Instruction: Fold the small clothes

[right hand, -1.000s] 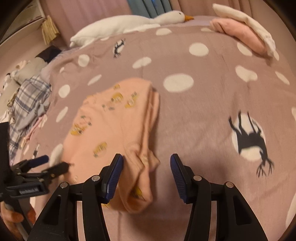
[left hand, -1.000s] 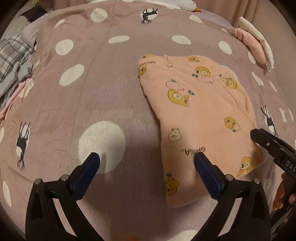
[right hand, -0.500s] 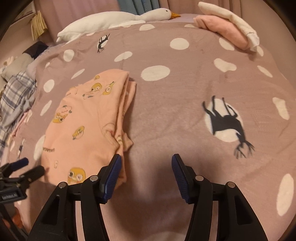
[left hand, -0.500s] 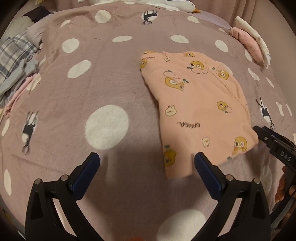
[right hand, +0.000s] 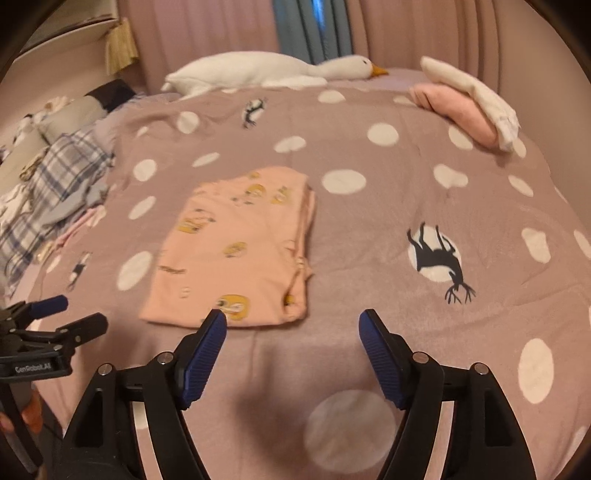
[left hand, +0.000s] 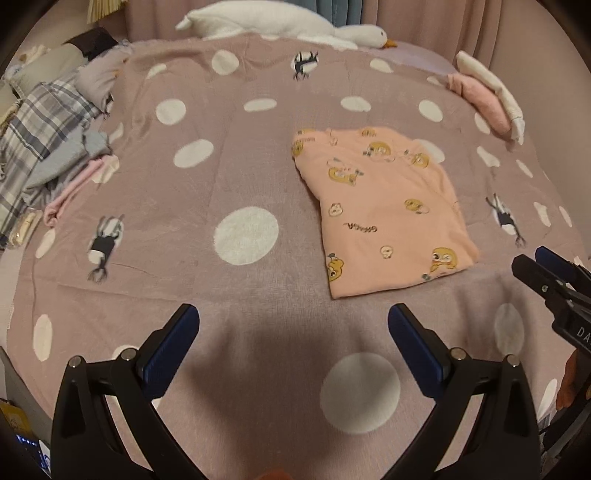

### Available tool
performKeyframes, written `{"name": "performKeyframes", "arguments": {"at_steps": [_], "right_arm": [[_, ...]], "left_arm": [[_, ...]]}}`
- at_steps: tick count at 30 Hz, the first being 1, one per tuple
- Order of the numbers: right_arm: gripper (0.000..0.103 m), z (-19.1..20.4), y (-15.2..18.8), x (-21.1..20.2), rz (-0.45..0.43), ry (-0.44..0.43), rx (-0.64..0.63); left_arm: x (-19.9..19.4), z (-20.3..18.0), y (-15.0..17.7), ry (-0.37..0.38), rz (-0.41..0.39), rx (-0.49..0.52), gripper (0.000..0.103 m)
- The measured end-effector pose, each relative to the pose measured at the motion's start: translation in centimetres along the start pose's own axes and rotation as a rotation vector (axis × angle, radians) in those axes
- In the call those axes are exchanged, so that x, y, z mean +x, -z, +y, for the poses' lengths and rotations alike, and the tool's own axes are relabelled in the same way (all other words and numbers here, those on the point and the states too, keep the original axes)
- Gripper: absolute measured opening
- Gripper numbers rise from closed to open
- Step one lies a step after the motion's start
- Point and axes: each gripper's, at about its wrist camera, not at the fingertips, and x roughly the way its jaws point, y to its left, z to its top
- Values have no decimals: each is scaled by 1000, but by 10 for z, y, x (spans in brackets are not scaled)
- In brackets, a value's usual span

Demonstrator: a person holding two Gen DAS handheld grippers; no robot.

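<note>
Nearest to me, my left tongs (left hand: 293, 325) hang over the bed with their blue pads wide apart and nothing between them, only the mauve spotted blanket (left hand: 229, 177) and a patch of shadow below. My right tongs (right hand: 293, 328) have just been opening and now stand apart as well, empty, the tip of their left pad lined up over the near edge of the garment from this angle, though I cannot tell any contact there. Each pair of tongs shows up at the edge of the other's view, off to the side of the garment and clear of it.

Just beyond both tongs lies the peach garment (left hand: 384, 206), printed with little yellow cartoon figures and some lettering. It is folded into a flat, roughly rectangular packet and rests on the blanket, a bit right of centre from my left camera, with stacked folded edges showing along its right side in my right camera.

Further back on the left edge of the bed I see a heap of loose clothes (left hand: 48, 144), plaid and grey and pink. At the far right corner sits a small stack of folded pieces (right hand: 469, 107), pink under white. Along the head of the bed lies a white plush goose (right hand: 266, 70), in front of pink curtains (right hand: 207, 33).
</note>
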Motion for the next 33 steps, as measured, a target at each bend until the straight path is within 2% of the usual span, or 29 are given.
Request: {"name": "performKeyframes", "arguments": {"at_steps": [4, 12, 15, 21, 25, 33], "right_arm": [[89, 15, -1, -18, -38, -18, -34], [101, 32, -2, -38, -96, -17, -61], [102, 34, -3, -41, -114, -23, -58], [102, 36, 1, -33, -90, -4, -42], [102, 35, 3, -31, -71, -27, -17], [102, 39, 0, -38, -86, -22, -30]], "left_arm": [[-16, -2, 2, 0, -34, 10, 102], [-31, -2, 6, -18, -51, -14, 102], [-36, 0, 6, -21, -55, -28, 102], [-43, -1, 6, -41, -77, -30, 102], [-43, 0, 6, -36, -72, -36, 102], [-42, 0, 5, -29, -64, -44, 102]]}}
